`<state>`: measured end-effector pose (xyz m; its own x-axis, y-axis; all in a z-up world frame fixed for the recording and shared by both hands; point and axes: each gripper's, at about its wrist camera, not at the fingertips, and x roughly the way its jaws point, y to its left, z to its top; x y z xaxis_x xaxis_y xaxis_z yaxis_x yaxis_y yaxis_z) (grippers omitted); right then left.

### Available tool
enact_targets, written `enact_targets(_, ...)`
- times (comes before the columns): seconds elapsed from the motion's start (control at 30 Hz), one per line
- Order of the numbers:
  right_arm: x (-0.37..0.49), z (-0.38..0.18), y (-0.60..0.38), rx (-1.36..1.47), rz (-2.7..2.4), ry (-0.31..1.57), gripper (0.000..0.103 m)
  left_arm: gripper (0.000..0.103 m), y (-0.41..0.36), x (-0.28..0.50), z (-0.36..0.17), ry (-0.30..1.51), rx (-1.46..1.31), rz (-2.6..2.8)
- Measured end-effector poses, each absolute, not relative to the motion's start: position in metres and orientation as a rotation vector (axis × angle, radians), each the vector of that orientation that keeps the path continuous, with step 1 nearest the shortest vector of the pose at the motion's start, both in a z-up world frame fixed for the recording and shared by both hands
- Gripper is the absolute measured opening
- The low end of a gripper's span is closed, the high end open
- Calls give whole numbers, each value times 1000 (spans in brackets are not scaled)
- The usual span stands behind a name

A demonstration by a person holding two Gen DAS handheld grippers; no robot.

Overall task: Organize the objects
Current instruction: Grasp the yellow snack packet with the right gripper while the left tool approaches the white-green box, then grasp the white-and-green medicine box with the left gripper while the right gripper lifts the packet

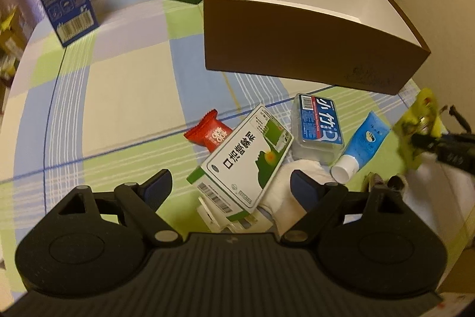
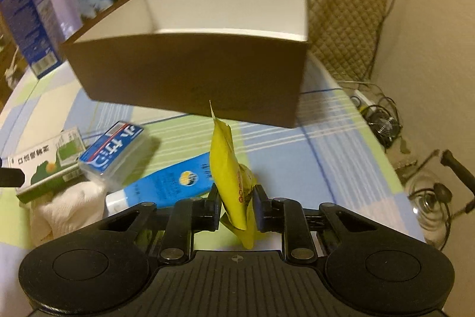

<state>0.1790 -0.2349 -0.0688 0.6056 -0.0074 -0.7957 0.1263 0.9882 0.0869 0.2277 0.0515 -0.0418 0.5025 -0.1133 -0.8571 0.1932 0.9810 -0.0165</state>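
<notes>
Item: my right gripper (image 2: 236,205), clamped low on the yellow sachet (image 2: 230,168) short of the brown box (image 2: 190,79); risk, it pivots or slips over the rim; my left gripper (image 1: 230,183) spread wide above the green-white carton (image 1: 243,159).

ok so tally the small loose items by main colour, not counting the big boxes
red: 1, candy wrapper
green and white: 1, medicine carton
blue: 2, clear floss case, cream tube
white: 1, folded cloth
yellow: 1, sachet held between the right fingers
total: 6
</notes>
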Motion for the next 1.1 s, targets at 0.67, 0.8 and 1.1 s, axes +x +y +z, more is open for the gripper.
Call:
enact_targets(0.67,152,-58,-276,254,-170,917,18,73,-1,264,-80,1056,497,-378)
enact_targets(0.8,147,-58,-280,262,-177,922,18,63,-4,268,-81,1059,517,-395)
enact_targets(1.1,148,-55,-278,257,-153,922,19,54,-2,262,-73,1027,490,-391)
